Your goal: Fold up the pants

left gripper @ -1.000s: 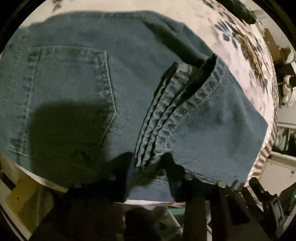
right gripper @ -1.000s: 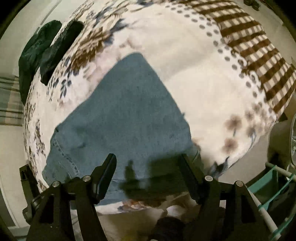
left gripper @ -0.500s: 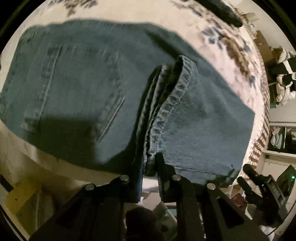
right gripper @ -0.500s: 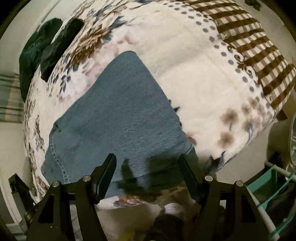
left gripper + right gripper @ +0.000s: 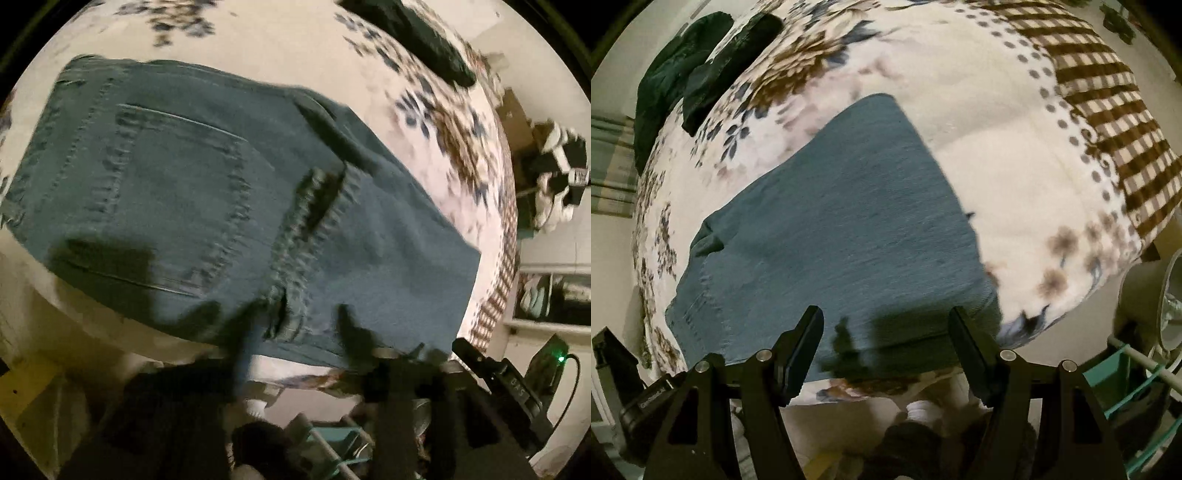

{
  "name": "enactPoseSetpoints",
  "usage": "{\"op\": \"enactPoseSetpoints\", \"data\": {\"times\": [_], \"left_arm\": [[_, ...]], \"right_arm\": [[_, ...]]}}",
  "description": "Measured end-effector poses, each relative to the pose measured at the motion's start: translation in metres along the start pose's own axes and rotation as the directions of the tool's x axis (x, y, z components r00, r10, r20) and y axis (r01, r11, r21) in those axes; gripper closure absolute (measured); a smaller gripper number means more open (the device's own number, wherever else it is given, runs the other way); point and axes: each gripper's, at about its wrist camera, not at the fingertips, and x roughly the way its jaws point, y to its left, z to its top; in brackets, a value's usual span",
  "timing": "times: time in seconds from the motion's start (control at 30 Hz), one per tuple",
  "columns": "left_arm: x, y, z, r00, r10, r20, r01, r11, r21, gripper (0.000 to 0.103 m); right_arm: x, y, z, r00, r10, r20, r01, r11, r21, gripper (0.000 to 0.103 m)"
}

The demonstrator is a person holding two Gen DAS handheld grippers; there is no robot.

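Blue denim pants (image 5: 229, 206) lie folded on the floral blanket (image 5: 997, 155). My left gripper (image 5: 295, 332) is spread apart above the hem, empty. My right gripper (image 5: 886, 332) hangs wide, holding nothing.

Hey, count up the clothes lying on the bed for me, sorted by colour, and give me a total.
Blue denim: 1, the folded jeans near the bed's front edge.
Dark green, nearly black: 2, the garments bunched at the far corner of the floral blanket.
Total: 3.
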Motion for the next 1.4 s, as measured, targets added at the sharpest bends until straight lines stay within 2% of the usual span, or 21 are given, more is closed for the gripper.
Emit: {"op": "enactPoseSetpoints", "data": {"times": [0.03, 0.07, 0.17, 0.23, 0.3, 0.33, 0.37, 0.43, 0.5, 0.57, 0.6, 0.63, 0.67, 0.73, 0.8, 0.93, 1.0, 1.17, 1.27, 1.37, 1.4], "left_arm": [[-0.007, 0.011, 0.001, 0.999, -0.007, 0.034, 0.008, 1.0, -0.027, 0.027], [-0.015, 0.024, 0.002, 0.997, -0.015, 0.071, 0.019, 0.998, -0.057, 0.022], [-0.031, 0.065, 0.006, 0.984, -0.008, 0.18, 0.039, 0.985, -0.165, 0.015], [-0.037, 0.106, 0.008, 0.973, 0.032, 0.227, 0.032, 0.961, -0.275, 0.014], [-0.034, 0.148, 0.009, 0.962, 0.057, 0.268, 0.055, 0.918, -0.393, 0.014], [-0.031, 0.176, 0.009, 0.954, 0.081, 0.289, 0.066, 0.883, -0.465, 0.015], [-0.028, 0.189, 0.009, 0.949, 0.083, 0.303, 0.086, 0.86, -0.502, 0.015], [-0.022, 0.225, 0.01, 0.933, 0.085, 0.348, 0.151, 0.787, -0.598, 0.016], [-0.02, 0.243, 0.014, 0.92, 0.077, 0.384, 0.196, 0.759, -0.621, 0.016], [-0.019, 0.245, 0.024, 0.906, 0.105, 0.41, 0.186, 0.771, -0.609, 0.016], [-0.02, 0.242, 0.028, 0.897, 0.119, 0.426, 0.178, 0.784, -0.594, 0.022], [-0.022, 0.239, 0.032, 0.884, 0.137, 0.446, 0.163, 0.804, -0.571, 0.051], [-0.022, 0.239, 0.037, 0.883, 0.177, 0.434, 0.117, 0.813, -0.57, 0.06], [-0.024, 0.242, 0.038, 0.871, 0.174, 0.46, 0.138, 0.812, -0.567, 0.073], [-0.034, 0.237, 0.034, 0.855, 0.184, 0.484, 0.129, 0.829, -0.544, 0.077], [-0.08, 0.193, 0.018, 0.797, 0.202, 0.569, 0.077, 0.901, -0.428, 0.082], [-0.099, 0.17, 0.011, 0.776, 0.192, 0.601, 0.059, 0.926, -0.372, 0.085], [-0.141, 0.07, 0.008, 0.727, 0.122, 0.675, 0.0, 0.984, -0.178, 0.085], [-0.149, -0.002, -0.001, 0.726, 0.035, 0.687, -0.031, 0.999, -0.018, 0.086], [-0.137, -0.068, -0.013, 0.746, -0.04, 0.665, -0.059, 0.99, 0.125, 0.086], [-0.128, -0.09, -0.019, 0.759, -0.063, 0.648, -0.065, 0.983, 0.171, 0.086]], "right_arm": [[0.0, 0.002, 0.0, 1.0, 0.006, -0.004, -0.006, 1.0, 0.006, 0.031], [0.0, 0.003, 0.0, 1.0, 0.015, -0.007, -0.014, 1.0, 0.014, 0.031], [0.001, 0.011, 0.001, 0.999, 0.039, -0.021, -0.039, 0.999, 0.016, 0.027], [0.002, 0.021, 0.004, 0.999, 0.038, -0.027, -0.039, 0.999, -0.005, 0.027], [0.002, 0.035, 0.008, 0.999, 0.04, -0.027, -0.041, 0.999, -0.034, 0.027], [0.002, 0.04, 0.01, 0.999, 0.041, -0.026, -0.042, 0.998, -0.044, 0.027], [0.002, 0.048, 0.012, 0.999, 0.041, -0.024, -0.042, 0.997, -0.061, 0.027], [0.003, 0.062, 0.015, 0.999, 0.038, -0.023, -0.04, 0.996, -0.083, 0.027], [0.006, 0.075, 0.017, 0.999, 0.032, -0.023, -0.035, 0.995, -0.098, 0.027], [0.01, 0.086, 0.018, 0.999, 0.037, -0.028, -0.04, 0.994, -0.104, 0.027], [0.013, 0.09, 0.018, 0.999, 0.037, -0.03, -0.04, 0.993, -0.107, 0.027], [0.016, 0.095, 0.017, 0.999, 0.036, -0.033, -0.039, 0.993, -0.11, 0.027], [0.019, 0.097, 0.016, 0.999, 0.036, -0.035, -0.04, 0.993, -0.112, 0.027], [0.027, 0.103, 0.013, 0.999, 0.029, -0.04, -0.034, 0.992, -0.123, 0.027], [0.034, 0.106, 0.01, 0.999, 0.019, -0.042, -0.024, 0.991, -0.132, 0.027], [0.041, 0.101, 0.005, 0.999, 0.026, -0.048, -0.031, 0.992, -0.123, 0.027], [0.042, 0.092, 0.004, 0.998, 0.035, -0.056, -0.041, 0.993, -0.113, 0.027], [0.036, 0.067, 0.006, 0.996, 0.058, -0.067, -0.064, 0.994, -0.087, 0.027], [0.019, 0.046, 0.013, 0.996, 0.077, -0.052, -0.08, 0.995, -0.064, 0.027], [-0.004, 0.019, 0.021, 0.996, 0.09, -0.019, -0.09, 0.995, -0.039, 0.027], [-0.013, 0.005, 0.024, 0.996, 0.089, -0.006, -0.089, 0.996, -0.026, 0.027]]}}
